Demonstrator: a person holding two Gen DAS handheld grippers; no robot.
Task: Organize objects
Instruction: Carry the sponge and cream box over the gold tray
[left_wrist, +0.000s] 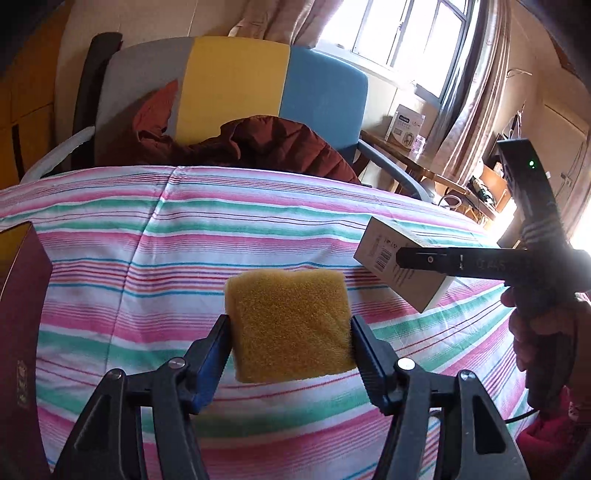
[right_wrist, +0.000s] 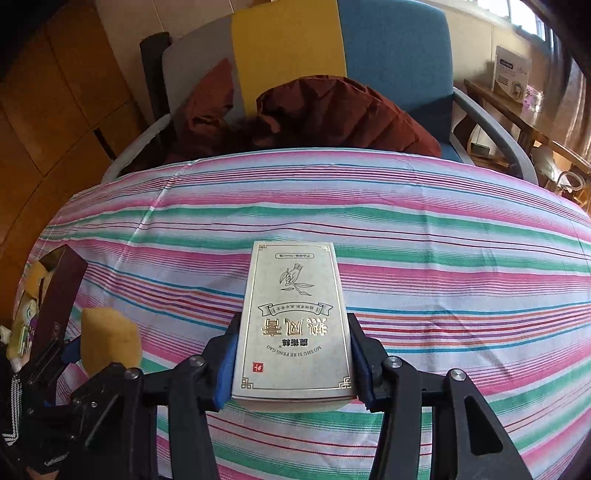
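The left tongs (left_wrist: 290, 328) are closed onto a yellow, coarse-pored block of sponge (left_wrist: 291, 325), their blue-padded fingers (left_wrist: 216, 354) pressing in on its two sides. The sponge is held up off the pink, green and white striped cloth (left_wrist: 147, 258) that covers the table. The right tongs (right_wrist: 293, 350) are clamped the same way around a flat, pale cardboard box with gold Chinese lettering and a drawn hand on its face (right_wrist: 293, 321), gripping it by its long edges with the printed face up. From the left camera that box (left_wrist: 402, 258) hangs in the air to the right of the sponge and apart from it, a barcode on its end, with the person's right hand (left_wrist: 543, 332) wrapped around the handle. At the left edge of the table stands a dark maroon box (left_wrist: 22, 332), open at the top in the right view with small items inside. Beyond the table sits a grey, yellow and blue upholstered armchair (left_wrist: 236, 85) with a rust-brown padded jacket (left_wrist: 266, 144) heaped on its seat.
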